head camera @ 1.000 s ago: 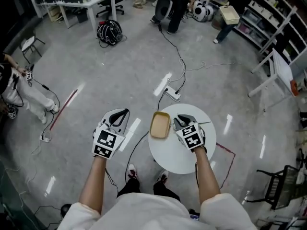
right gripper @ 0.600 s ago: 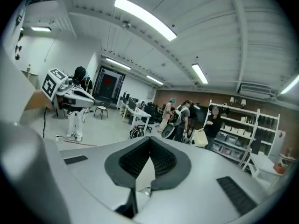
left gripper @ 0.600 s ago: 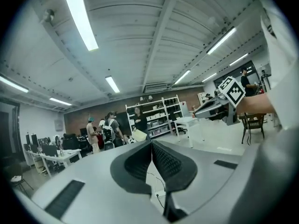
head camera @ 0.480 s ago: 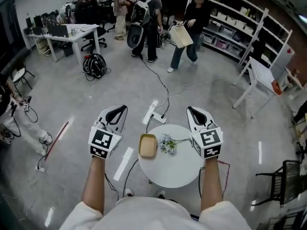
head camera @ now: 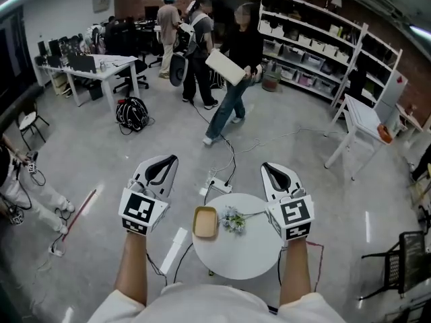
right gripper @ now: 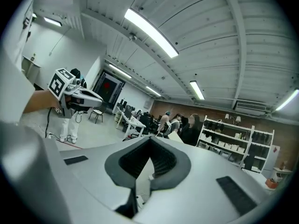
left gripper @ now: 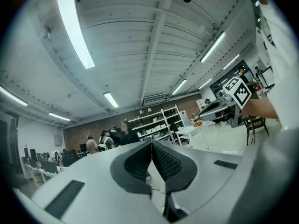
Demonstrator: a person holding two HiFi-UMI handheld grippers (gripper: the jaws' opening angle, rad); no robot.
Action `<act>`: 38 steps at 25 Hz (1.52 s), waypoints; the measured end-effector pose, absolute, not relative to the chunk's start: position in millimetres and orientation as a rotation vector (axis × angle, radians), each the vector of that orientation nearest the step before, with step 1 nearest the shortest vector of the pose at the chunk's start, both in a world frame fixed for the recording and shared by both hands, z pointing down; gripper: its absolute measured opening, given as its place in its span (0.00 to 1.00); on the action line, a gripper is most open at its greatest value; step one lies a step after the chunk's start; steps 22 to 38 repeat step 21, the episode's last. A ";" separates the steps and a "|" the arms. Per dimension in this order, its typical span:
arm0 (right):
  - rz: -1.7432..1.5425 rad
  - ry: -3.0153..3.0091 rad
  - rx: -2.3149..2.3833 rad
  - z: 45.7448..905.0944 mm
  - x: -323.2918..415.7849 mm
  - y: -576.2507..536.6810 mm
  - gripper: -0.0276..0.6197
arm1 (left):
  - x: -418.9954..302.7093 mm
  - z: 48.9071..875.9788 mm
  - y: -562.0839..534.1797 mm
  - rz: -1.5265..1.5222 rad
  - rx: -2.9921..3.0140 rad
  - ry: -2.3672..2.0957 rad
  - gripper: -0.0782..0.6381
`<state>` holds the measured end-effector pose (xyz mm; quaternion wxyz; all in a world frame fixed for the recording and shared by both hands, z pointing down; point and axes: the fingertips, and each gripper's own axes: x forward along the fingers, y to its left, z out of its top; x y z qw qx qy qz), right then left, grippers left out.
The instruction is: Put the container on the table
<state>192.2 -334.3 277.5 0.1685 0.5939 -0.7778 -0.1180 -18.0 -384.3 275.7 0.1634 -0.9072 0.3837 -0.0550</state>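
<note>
Two tools on hand, one in each of my fists, both raised and pointing away from me; every position is given relative to the round white bench [head camera: 246, 264].

1. Left tool [head camera: 166, 160]: off the bench's left side, over the grey floor [head camera: 121, 153], well apart from the rim. Its pads [left gripper: 167, 162] are pressed together with nothing between them.

2. Right tool [head camera: 271, 168]: its marker cube is over the bench's right edge and its tip reaches past the far rim. Its pads [right gripper: 162, 162] are pressed together and empty.

3. Container [head camera: 205, 222]: shallow tan tray, open side up, resting on the bench at its left side, close to the rim. Neither tool touches it.

4. Flowers [head camera: 234, 219]: small pale bunch lying on the bench just to the right of the container, stem running toward the right tool's side.

5. Power strip [head camera: 215, 184]: white, on the floor just beyond the bench's far edge, with cables leading off.

6. Person [head camera: 232, 79]: walking well beyond the bench's far side, carrying a flat pale box.
</note>
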 end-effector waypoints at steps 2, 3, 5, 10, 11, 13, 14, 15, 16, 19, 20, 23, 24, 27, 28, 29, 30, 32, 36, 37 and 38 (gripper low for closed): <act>-0.350 -2.206 1.688 276.6 191.5 -336.3 0.06 | -17.6 276.0 -384.0 -0.154 -2.585 1.094 0.14; -0.358 -2.205 1.690 276.1 191.4 -337.4 0.06 | -17.3 277.0 -383.8 -0.155 -2.585 1.094 0.14; -0.367 -2.206 1.695 276.1 191.5 -339.6 0.06 | -17.2 279.2 -383.5 -0.156 -2.586 1.099 0.14; -0.360 -2.213 1.682 282.3 187.8 -343.8 0.06 | -20.9 285.9 -383.0 -0.171 -2.589 1.110 0.14; -0.358 -2.214 1.678 283.6 187.0 -344.6 0.06 | -21.6 286.8 -382.9 -0.176 -2.590 1.110 0.14; -0.351 -2.218 1.671 286.3 187.8 -345.6 0.06 | -20.6 288.3 -382.5 -0.185 -2.590 1.111 0.14; -0.346 -2.220 1.669 288.2 189.2 -345.8 0.06 | -19.5 289.1 -382.6 -0.188 -2.587 1.115 0.14; -0.343 -2.222 1.667 290.3 190.6 -345.9 0.06 | -18.4 289.9 -382.9 -0.190 -2.585 1.120 0.14; -0.341 -2.223 1.665 292.5 191.5 -345.9 0.06 | -17.7 291.1 -383.2 -0.190 -2.582 1.124 0.14; -0.339 -2.225 1.664 297.9 191.1 -347.4 0.06 | -17.2 295.9 -384.2 -0.194 -2.581 1.120 0.14; -0.339 -2.226 1.664 299.3 190.6 -348.4 0.06 | -17.2 297.4 -384.8 -0.195 -2.581 1.117 0.14; -0.340 -2.226 1.664 300.6 190.2 -349.4 0.06 | -17.2 299.0 -385.4 -0.197 -2.581 1.114 0.14; -0.340 -2.226 1.664 300.6 190.2 -349.4 0.06 | -17.2 299.0 -385.4 -0.197 -2.581 1.114 0.14; -0.340 -2.226 1.664 300.6 190.2 -349.4 0.06 | -17.2 299.0 -385.4 -0.197 -2.581 1.114 0.14; -0.340 -2.226 1.664 300.6 190.2 -349.4 0.06 | -17.2 299.0 -385.4 -0.197 -2.581 1.114 0.14; -0.340 -2.226 1.664 300.6 190.2 -349.4 0.06 | -17.2 299.0 -385.4 -0.197 -2.581 1.114 0.14; -0.340 -2.226 1.664 300.6 190.2 -349.4 0.06 | -17.2 299.0 -385.4 -0.197 -2.581 1.114 0.14; -0.340 -2.226 1.664 300.6 190.2 -349.4 0.06 | -17.2 299.0 -385.4 -0.197 -2.581 1.114 0.14; -0.340 -2.226 1.664 300.6 190.2 -349.4 0.06 | -17.2 299.0 -385.4 -0.197 -2.581 1.114 0.14; -0.340 -2.226 1.664 300.6 190.2 -349.4 0.06 | -17.2 299.0 -385.4 -0.197 -2.581 1.114 0.14; -0.340 -2.226 1.664 300.6 190.2 -349.4 0.06 | -17.2 299.0 -385.4 -0.197 -2.581 1.114 0.14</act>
